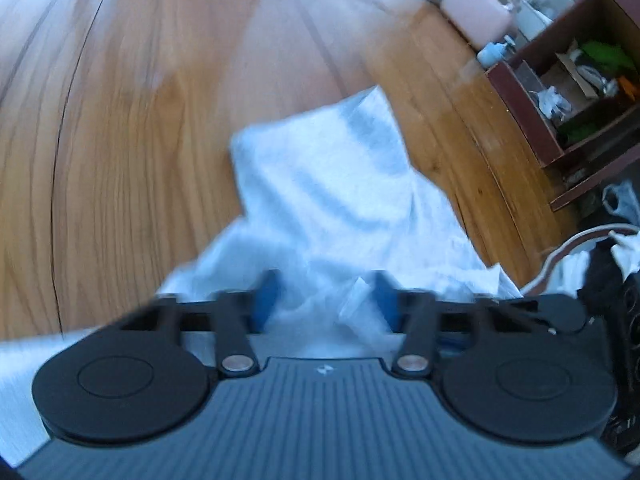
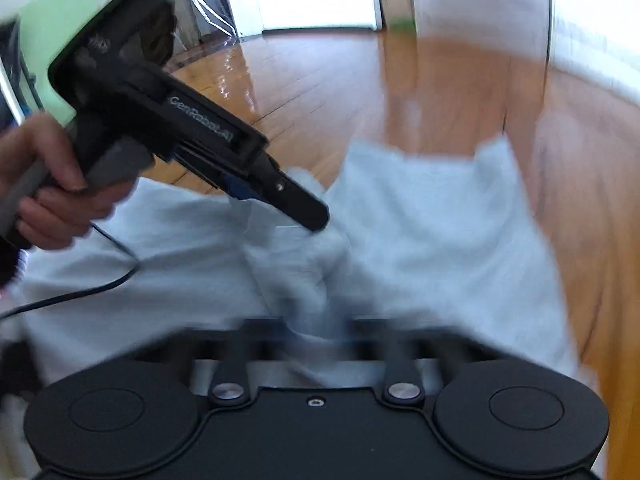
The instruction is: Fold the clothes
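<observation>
1 grey garment (image 2: 420, 216); 2 claws, L (image 1: 326, 304) & R (image 2: 320, 332) (both gripping cloth).

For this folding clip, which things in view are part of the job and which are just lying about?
Part of the job:
- garment, pale grey, on the wood floor
- left gripper, cloth in its jaws
- right gripper, cloth bunched at its tips

Lying about:
- pink bag
- brown box of odds and ends
- blue bottle
</observation>
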`<state>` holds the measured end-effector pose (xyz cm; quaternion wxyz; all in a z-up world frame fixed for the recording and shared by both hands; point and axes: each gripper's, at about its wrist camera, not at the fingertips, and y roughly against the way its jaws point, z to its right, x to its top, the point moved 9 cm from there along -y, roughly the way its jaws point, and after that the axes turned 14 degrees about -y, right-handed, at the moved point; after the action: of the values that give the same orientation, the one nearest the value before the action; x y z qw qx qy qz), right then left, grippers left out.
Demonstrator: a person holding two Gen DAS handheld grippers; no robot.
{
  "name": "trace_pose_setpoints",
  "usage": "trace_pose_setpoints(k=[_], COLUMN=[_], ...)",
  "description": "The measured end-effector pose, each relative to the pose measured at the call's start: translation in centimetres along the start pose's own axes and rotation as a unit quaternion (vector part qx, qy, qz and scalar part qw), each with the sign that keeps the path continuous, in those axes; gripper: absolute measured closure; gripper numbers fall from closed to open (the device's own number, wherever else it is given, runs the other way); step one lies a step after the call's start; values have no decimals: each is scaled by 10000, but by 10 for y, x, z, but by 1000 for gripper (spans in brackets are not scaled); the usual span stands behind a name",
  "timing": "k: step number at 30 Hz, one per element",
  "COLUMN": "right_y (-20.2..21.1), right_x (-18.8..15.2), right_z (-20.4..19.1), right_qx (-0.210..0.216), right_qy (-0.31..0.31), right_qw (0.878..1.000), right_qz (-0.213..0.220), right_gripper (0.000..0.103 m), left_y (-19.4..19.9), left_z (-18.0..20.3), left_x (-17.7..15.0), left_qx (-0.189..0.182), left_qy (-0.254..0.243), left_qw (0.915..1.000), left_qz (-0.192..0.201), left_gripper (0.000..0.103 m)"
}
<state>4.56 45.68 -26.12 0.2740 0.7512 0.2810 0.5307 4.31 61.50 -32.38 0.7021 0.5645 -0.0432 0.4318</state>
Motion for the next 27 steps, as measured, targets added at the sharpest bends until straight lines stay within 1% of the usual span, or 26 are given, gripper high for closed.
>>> trace_pose_setpoints(k=[1,3,4,5,6,7,8,10,11,12,13,14,15,17,19,20,21,22,23,24,26,27], right_y=[1,7,9,10,7,4,-4,-22,-30,-35,-37,-37,-37,-29,-19,-13,-12,-10,-8,-6,1,0], right_x=[13,45,60,75,87,98,104,110,110,109,107,105,102,93,82,72,68,63,60,60,66,68], right_z=[7,29,42,56,72,88,100,112,116,120,124,126,126,132,133,127,118,108,100,99,110,119], right_qx=[-180,-511,-712,-893,-989,-1052,-957,-659,-690,-808,-885,-831,-688,-449,-270,-53,-12,29,-1,-340,-985,-1231], right_qy=[-28,-220,-343,-480,-682,-889,-1121,-1433,-1494,-1561,-1698,-1892,-2105,-2548,-2815,-2747,-2436,-2122,-1814,-1581,-1494,-1514], right_qw=[9996,9963,9933,9897,9870,9846,9850,9859,9853,9836,9809,9781,9750,9658,9589,9613,9695,9768,9828,9857,9807,9771], right_qz=[219,652,845,1012,1064,1073,895,561,458,413,350,264,195,190,233,217,259,301,355,475,791,844], right_gripper=[99,99,99,99,99,98,96,89,85,83,79,76,72,59,53,55,62,97,100,100,101,101], left_y=[3,12,18,22,26,26,26,16,11,6,0,-6,-10,-17,-21,-24,-26,-27,-28,-28,-28,-27], left_z=[2,0,0,-2,-3,-5,-8,-18,-23,-28,-32,-35,-37,-36,-32,-30,-28,-26,-24,-21,-21,-22], left_x=[9,30,41,50,58,61,64,56,52,47,40,33,26,17,12,11,11,13,14,14,17,18], left_qx=[26,90,115,80,39,9,-21,86,143,200,247,294,320,345,403,429,508,632,759,896,1181,1414], left_qy=[-87,-137,-150,-123,-93,-53,-13,84,133,182,231,279,280,165,-26,-168,-357,-546,-736,-850,-972,-1077], left_qw=[9999,9986,9970,9957,9941,9930,9920,9932,9937,9942,9955,9966,9974,9983,9986,9984,9975,9961,9941,9921,9880,9838], left_qz=[102,512,747,918,1082,1177,1265,1161,1101,1042,884,716,581,429,339,332,331,293,251,233,222,237], left_gripper=[77,76,69,58,52,44,44,44,44,44,44,44,44,44,44,50,59,85,89,90,91,91])
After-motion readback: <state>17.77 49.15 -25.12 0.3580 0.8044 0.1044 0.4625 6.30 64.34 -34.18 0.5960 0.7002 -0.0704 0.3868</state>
